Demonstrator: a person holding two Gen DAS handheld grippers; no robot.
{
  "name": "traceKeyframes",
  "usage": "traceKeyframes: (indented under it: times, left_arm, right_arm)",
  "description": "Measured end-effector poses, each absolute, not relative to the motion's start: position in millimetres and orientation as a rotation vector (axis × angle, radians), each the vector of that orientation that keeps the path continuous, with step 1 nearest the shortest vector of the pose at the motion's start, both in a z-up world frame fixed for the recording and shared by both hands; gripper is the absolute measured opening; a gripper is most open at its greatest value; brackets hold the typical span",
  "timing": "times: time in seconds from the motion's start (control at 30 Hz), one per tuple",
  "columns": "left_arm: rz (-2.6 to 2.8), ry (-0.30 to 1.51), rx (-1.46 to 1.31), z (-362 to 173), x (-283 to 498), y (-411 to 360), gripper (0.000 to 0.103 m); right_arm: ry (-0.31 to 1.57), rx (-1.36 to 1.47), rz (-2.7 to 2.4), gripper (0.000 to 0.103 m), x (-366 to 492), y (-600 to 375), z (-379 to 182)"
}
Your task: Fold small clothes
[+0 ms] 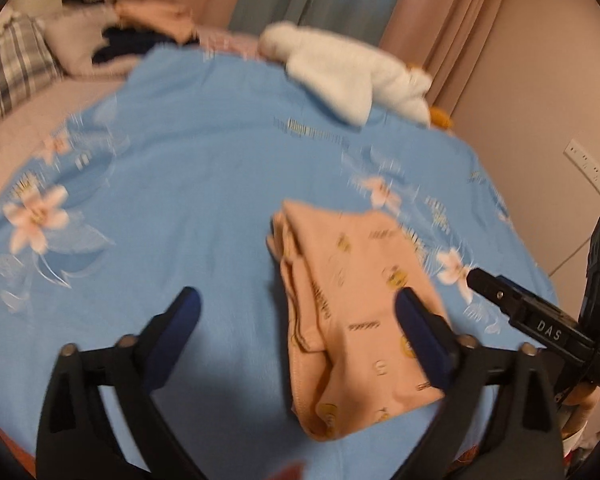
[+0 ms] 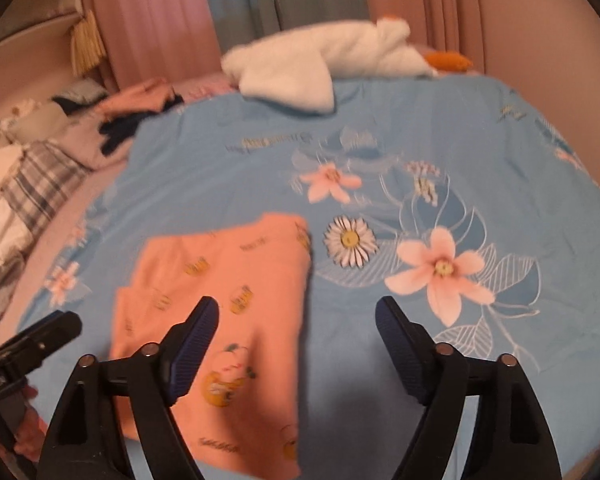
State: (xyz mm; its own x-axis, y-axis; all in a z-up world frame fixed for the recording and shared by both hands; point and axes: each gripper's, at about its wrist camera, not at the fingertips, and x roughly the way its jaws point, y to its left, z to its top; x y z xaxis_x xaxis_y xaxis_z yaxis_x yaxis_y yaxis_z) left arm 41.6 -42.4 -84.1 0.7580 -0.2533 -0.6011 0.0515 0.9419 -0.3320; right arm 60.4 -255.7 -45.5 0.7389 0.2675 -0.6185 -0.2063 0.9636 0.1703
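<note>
A small peach garment (image 1: 352, 312) with yellow prints lies folded on the blue flowered bedspread (image 1: 188, 184). In the right wrist view the same garment (image 2: 236, 300) is a flat rectangle. My left gripper (image 1: 298, 300) is open and empty above the bed; its right finger hovers over the garment's right part. My right gripper (image 2: 298, 312) is open and empty, its left finger over the garment and its right finger over bare bedspread (image 2: 480, 140). The other gripper's body shows at the right edge of the left wrist view (image 1: 540, 320) and at the left edge of the right wrist view (image 2: 24, 348).
A white plush toy (image 1: 352, 76) with orange parts lies at the far edge of the bed, also in the right wrist view (image 2: 320, 64). A pile of clothes (image 2: 140, 108) and plaid bedding (image 2: 32, 192) lie at the left. Pink curtains (image 2: 148, 16) and a wall socket (image 1: 590, 168) stand behind.
</note>
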Motion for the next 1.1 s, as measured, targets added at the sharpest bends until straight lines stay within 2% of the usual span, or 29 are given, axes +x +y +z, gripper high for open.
traceKeyframes:
  times: [0.2,0.7,1.1]
  left_arm:
    - [-0.212,0.637,-0.258,-62.7,21.4,-51.2,0.102]
    - [-0.204,0.729,-0.224,-77.3,15.2,-72.8,0.102]
    - [-0.198,0.706,-0.205,-68.5,2.8,-80.7,0.102]
  right_arm:
    - [0.613,0.054,0.287,0.092,42.3,-246.7,-27.8]
    - [0.604,0.038,0.282,0.092,34.0,-246.9,-27.8]
    - [0.609,0.053,0.287,0.092,31.5,-250.9,-27.8]
